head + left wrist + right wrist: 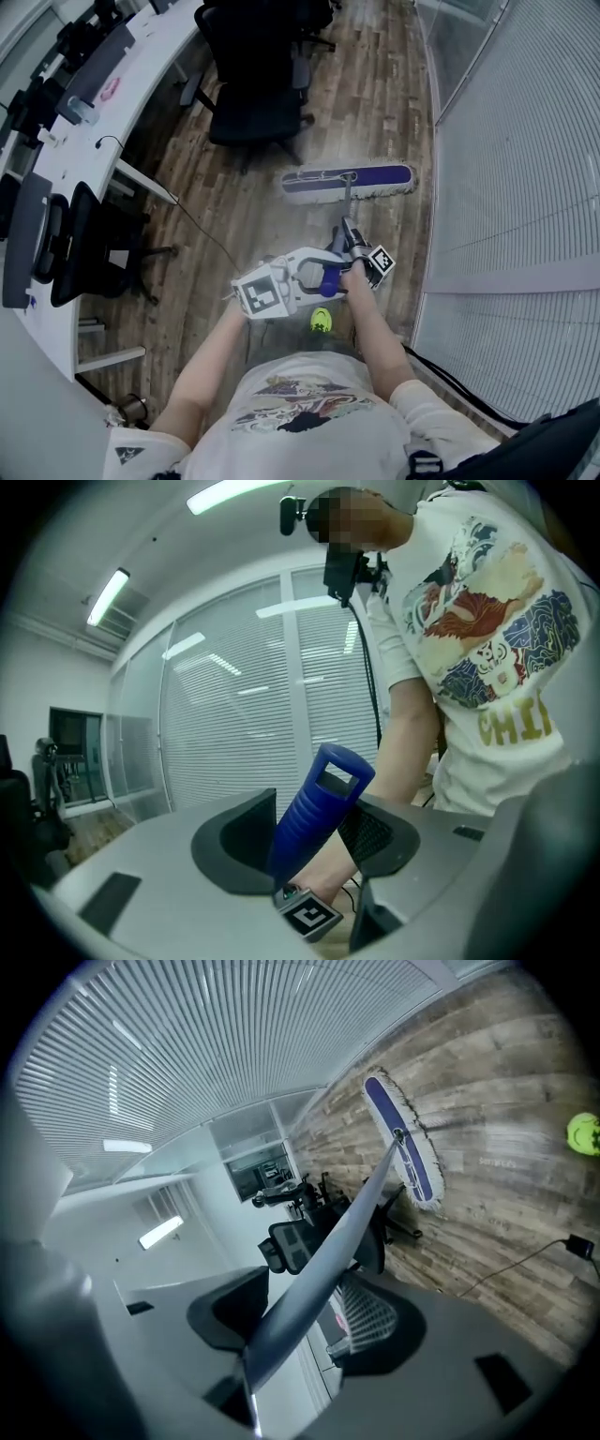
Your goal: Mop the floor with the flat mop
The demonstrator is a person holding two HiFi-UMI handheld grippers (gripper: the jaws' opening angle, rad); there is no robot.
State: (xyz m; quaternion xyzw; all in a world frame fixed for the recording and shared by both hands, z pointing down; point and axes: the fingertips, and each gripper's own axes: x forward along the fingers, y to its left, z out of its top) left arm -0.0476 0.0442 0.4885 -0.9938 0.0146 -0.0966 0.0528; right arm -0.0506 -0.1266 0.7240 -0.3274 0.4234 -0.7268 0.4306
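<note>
Step, by judgement: mopping stroke.
Your left gripper [309, 841]: jaws clamped on blue handle end [314, 803].
Right gripper [300, 1321]: clamped lower, on grey pole [352, 1213].
Flat mop head [347, 181]: flat on floor [234, 216] ahead, near office chair [258, 112].
Head's long axis crosswise; pole points away from you.
Next move: keep head flat, steer clear of chair base.

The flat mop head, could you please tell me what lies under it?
The flat mop head lies on the wood-plank floor. The strip beneath it is covered, so its condition cannot be seen.
</note>
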